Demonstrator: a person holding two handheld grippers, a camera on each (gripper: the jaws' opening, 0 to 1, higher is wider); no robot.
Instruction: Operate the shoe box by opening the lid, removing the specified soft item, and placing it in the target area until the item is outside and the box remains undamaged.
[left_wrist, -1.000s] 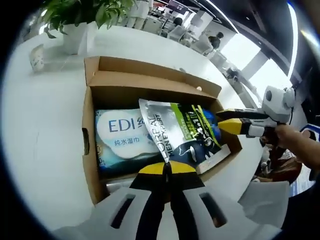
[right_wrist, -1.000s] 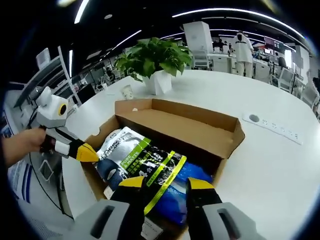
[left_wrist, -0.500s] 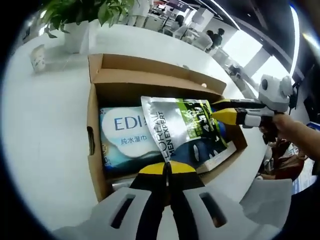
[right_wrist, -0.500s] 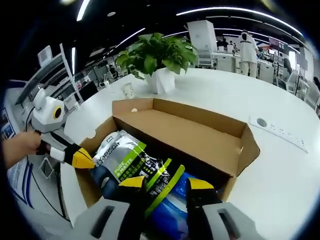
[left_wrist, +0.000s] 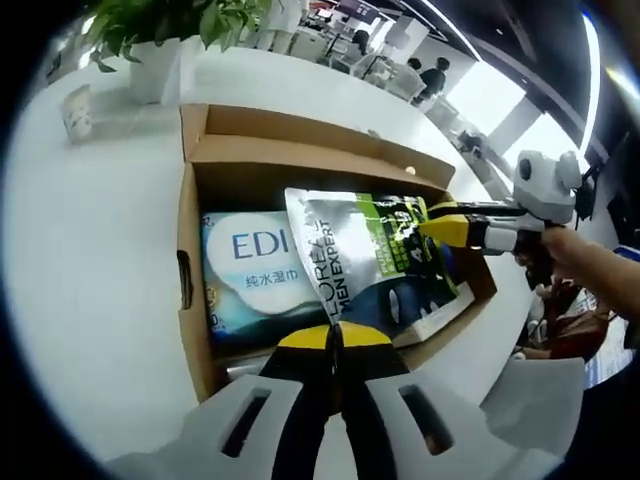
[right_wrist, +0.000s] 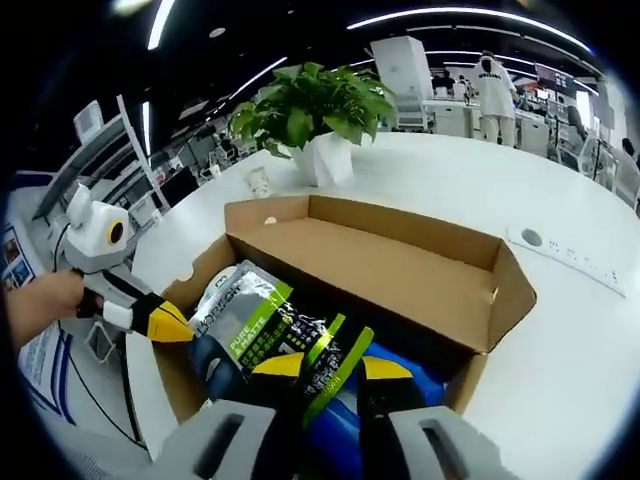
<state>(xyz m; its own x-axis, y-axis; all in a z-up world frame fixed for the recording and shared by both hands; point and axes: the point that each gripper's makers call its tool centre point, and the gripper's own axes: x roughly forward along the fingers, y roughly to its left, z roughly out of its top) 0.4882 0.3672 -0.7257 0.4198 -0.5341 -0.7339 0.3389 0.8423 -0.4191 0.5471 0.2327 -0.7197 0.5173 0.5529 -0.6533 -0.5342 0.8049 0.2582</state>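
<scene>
The shoe box (left_wrist: 190, 270) is sitting open on the white bench (left_wrist: 90, 250), its lid (right_wrist: 380, 265) folded back on the far side. A silver, green and dark pouch (left_wrist: 375, 265) is lying on top of the contents, tilted, with one end raised above the box rim. Beneath it, toward the left in the left gripper view, a blue and white pack of wet wipes (left_wrist: 250, 265) is lying flat in the box.

The left gripper (left_wrist: 333, 340) is holding its fingers pressed together on the pouch's near edge, so it is gripping the pouch. The right gripper (right_wrist: 320, 368) is reaching in from the opposite side; its fingers are standing slightly apart, straddling the pouch's other end, and I cannot tell whether they are pinching it yet.

The pouch's long axis is running from one gripper to the other, across the box. Lifting it out probably depends on both ends rising together, clear of the cardboard walls, so that nothing snags or tears them.

The pouch is reading "L'OREAL MEN EXPERT" down its silver side. The wipes pack is showing "EDI" in large letters with small Chinese characters beneath. A potted plant (right_wrist: 315, 115) is standing on the bench beyond the box.
</scene>
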